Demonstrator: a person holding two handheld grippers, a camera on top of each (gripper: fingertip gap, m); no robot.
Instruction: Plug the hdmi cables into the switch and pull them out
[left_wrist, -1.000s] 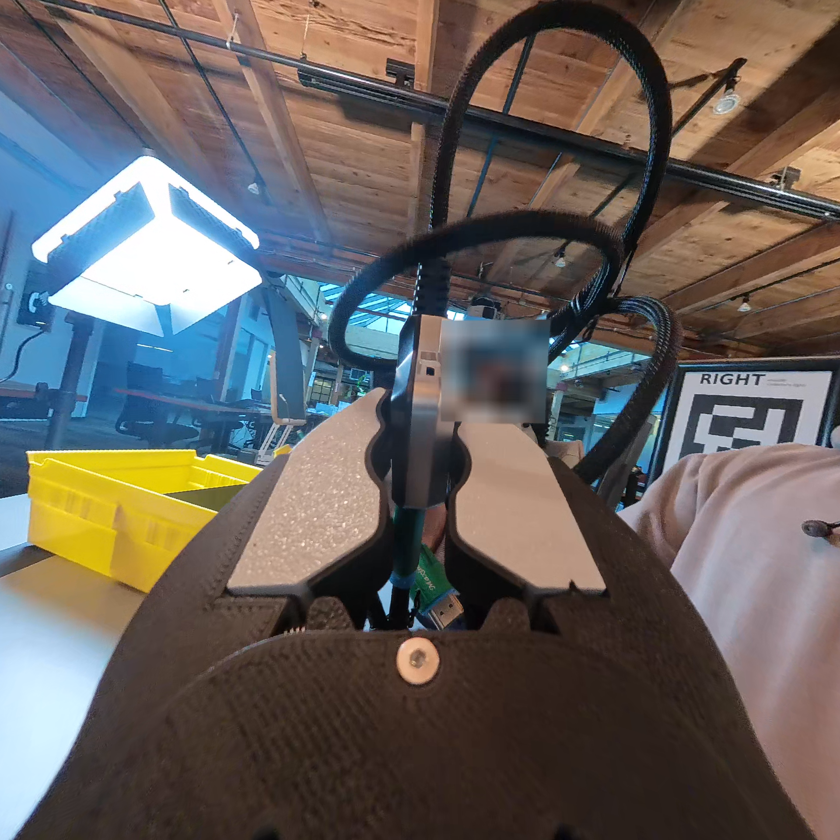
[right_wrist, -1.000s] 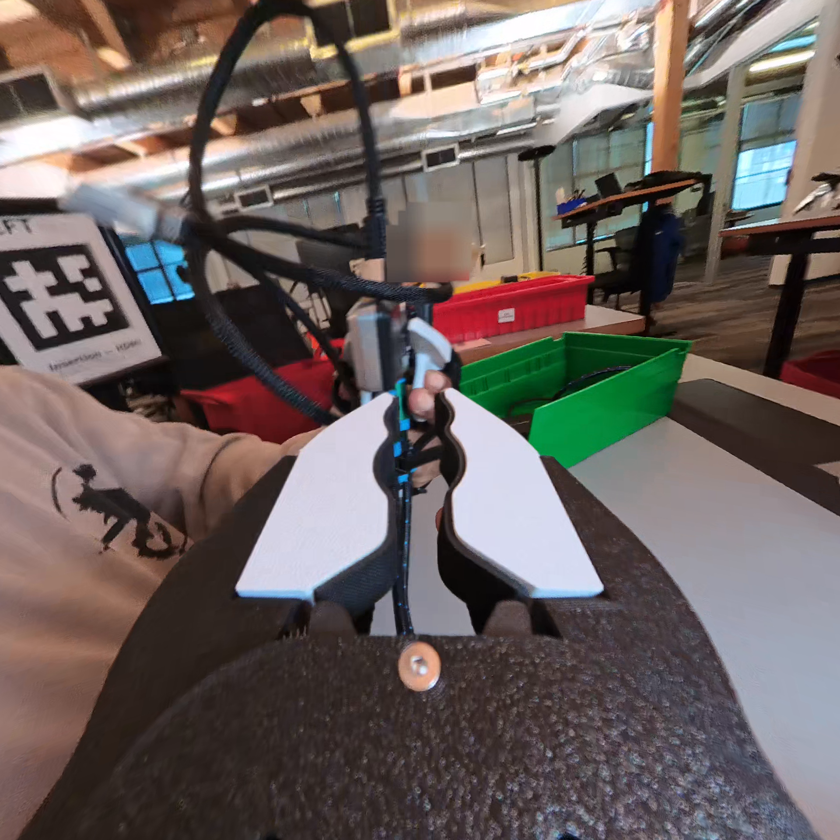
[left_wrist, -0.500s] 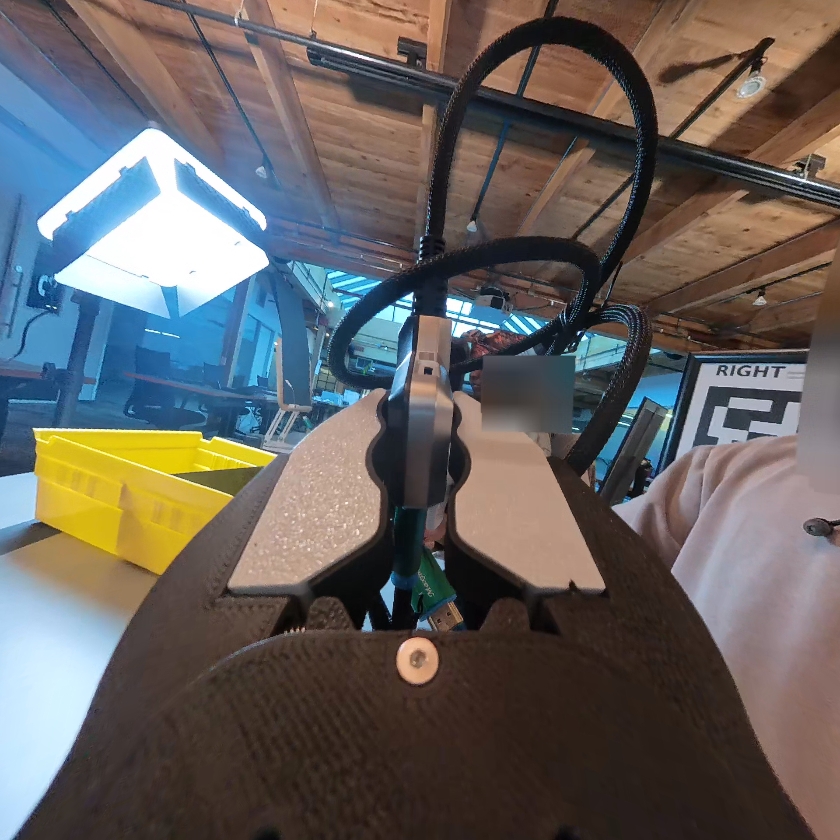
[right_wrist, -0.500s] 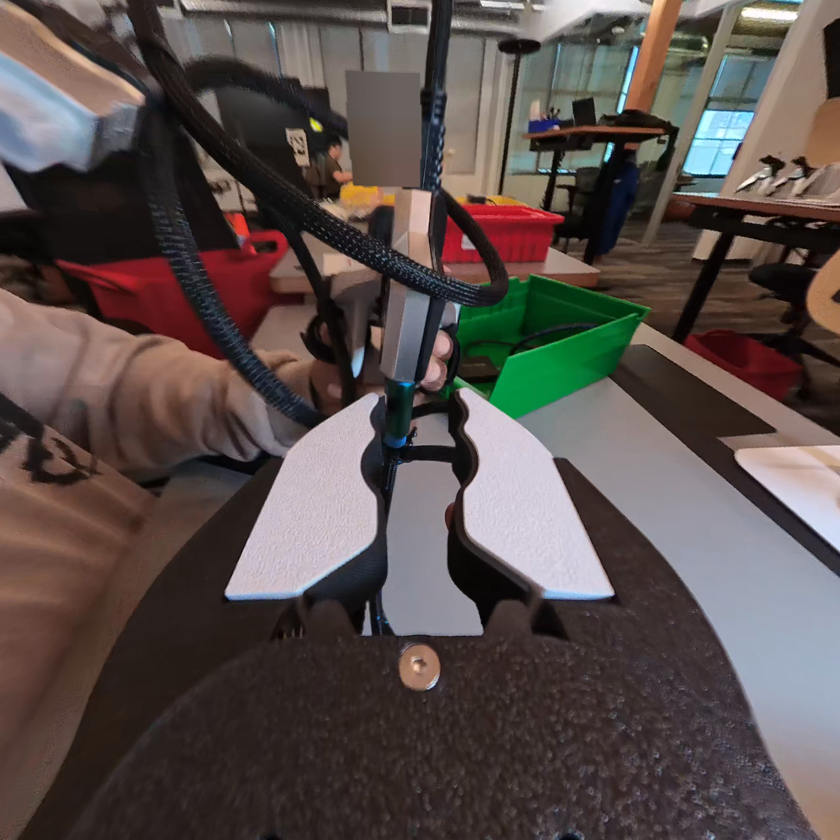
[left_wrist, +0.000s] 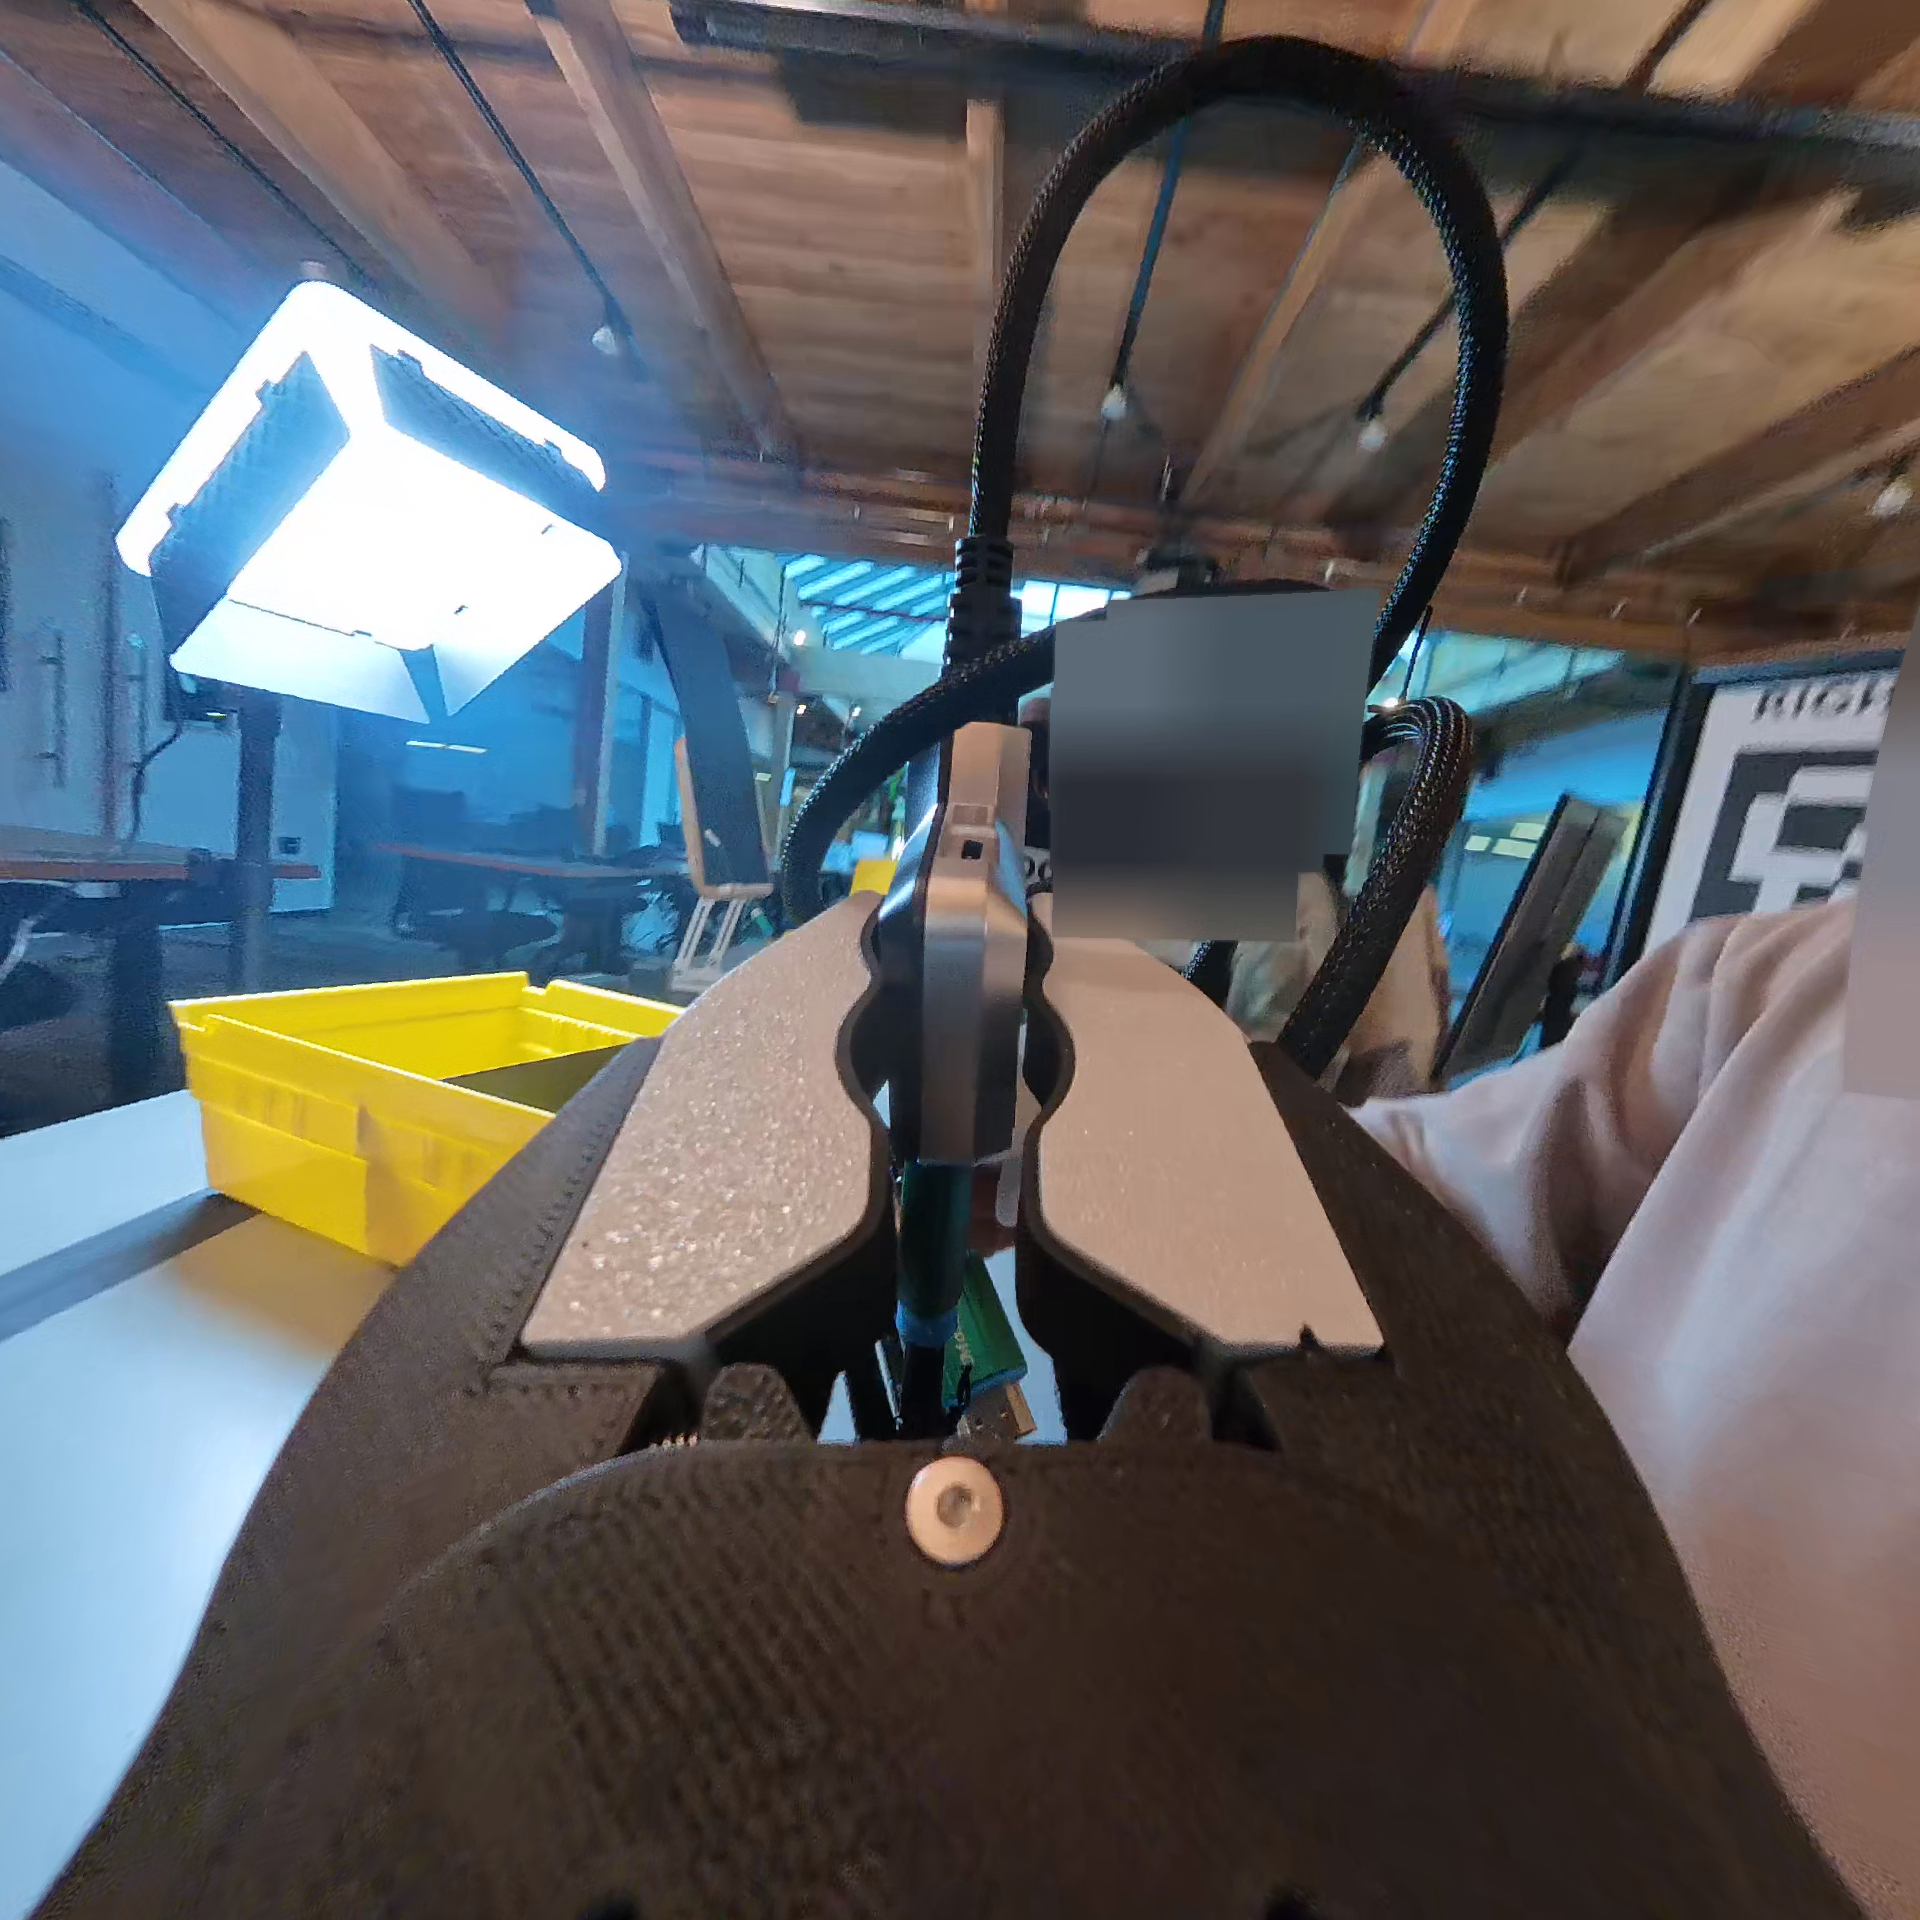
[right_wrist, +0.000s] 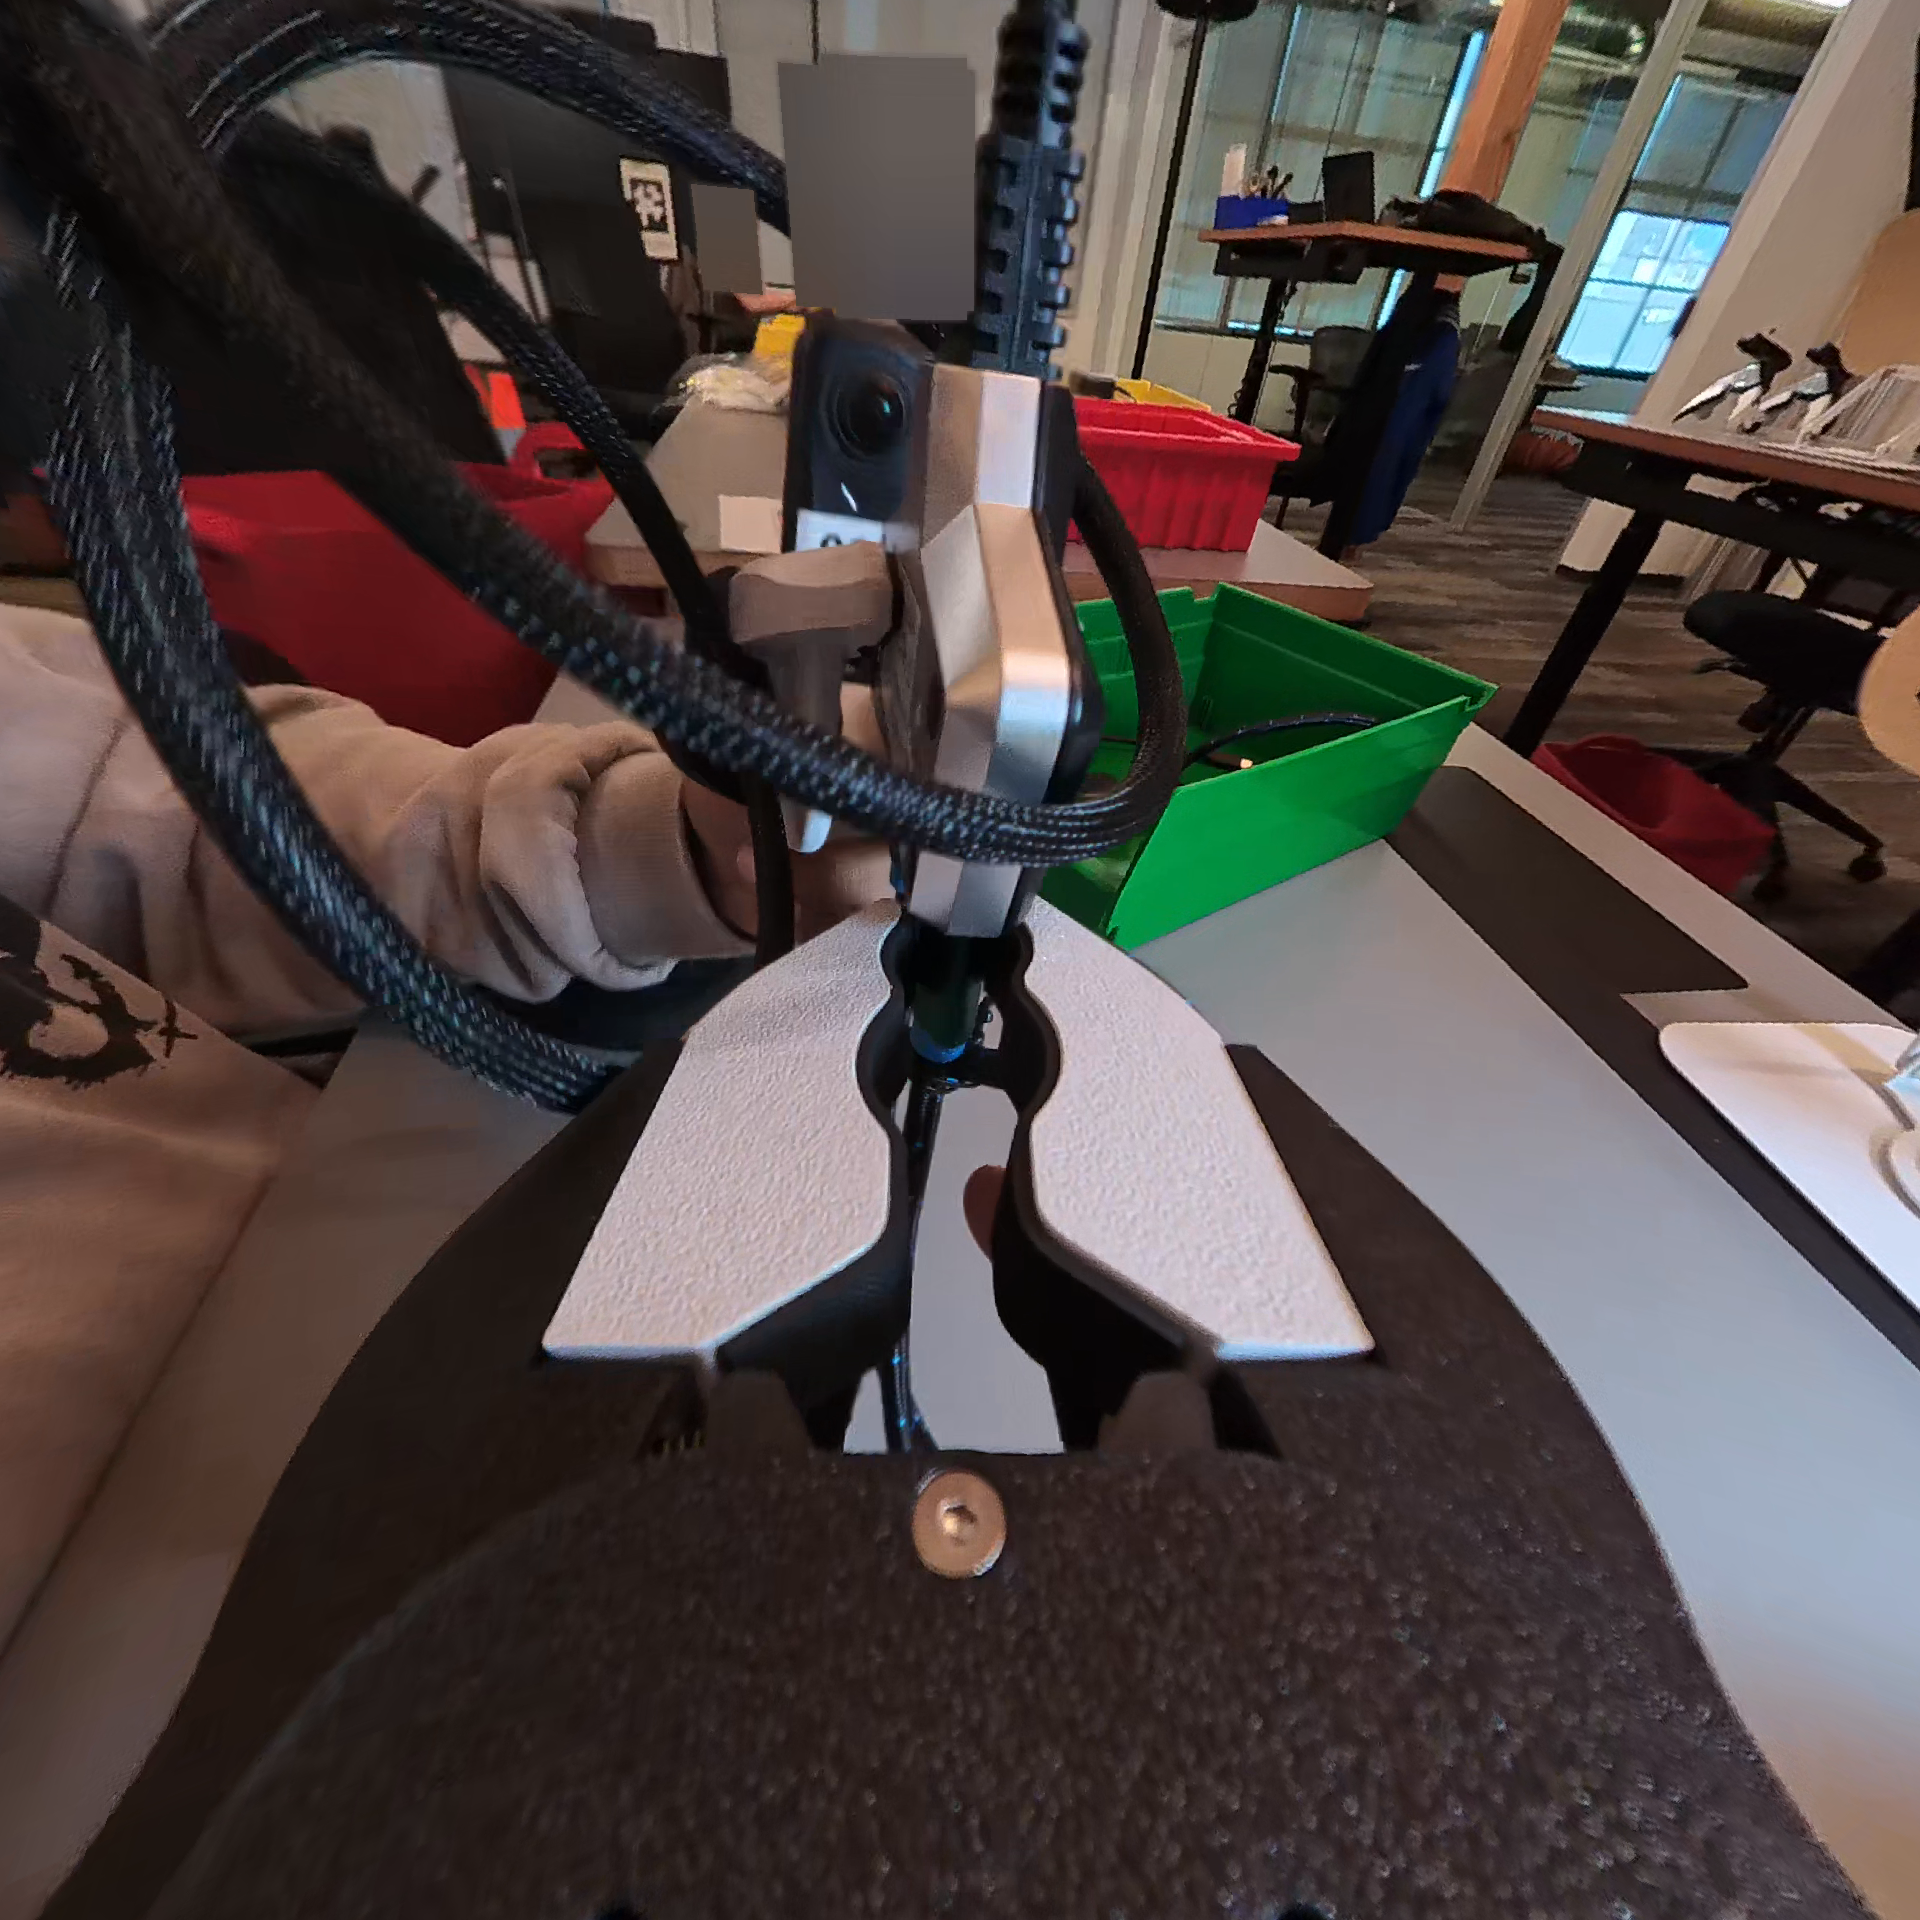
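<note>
A ceiling of brown wooden planks and beams spans the room, crossed by a black metal rail. A bright square white softbox lamp glows on a stand. The light grey table carries a yellow plastic bin and a green plastic bin. Red plastic bins sit behind, near tall windows, an orange wooden post and a black office chair.

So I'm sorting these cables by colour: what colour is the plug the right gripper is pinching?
Dark green plug, with a blue band at its base; the right wrist view shows it best.
</note>
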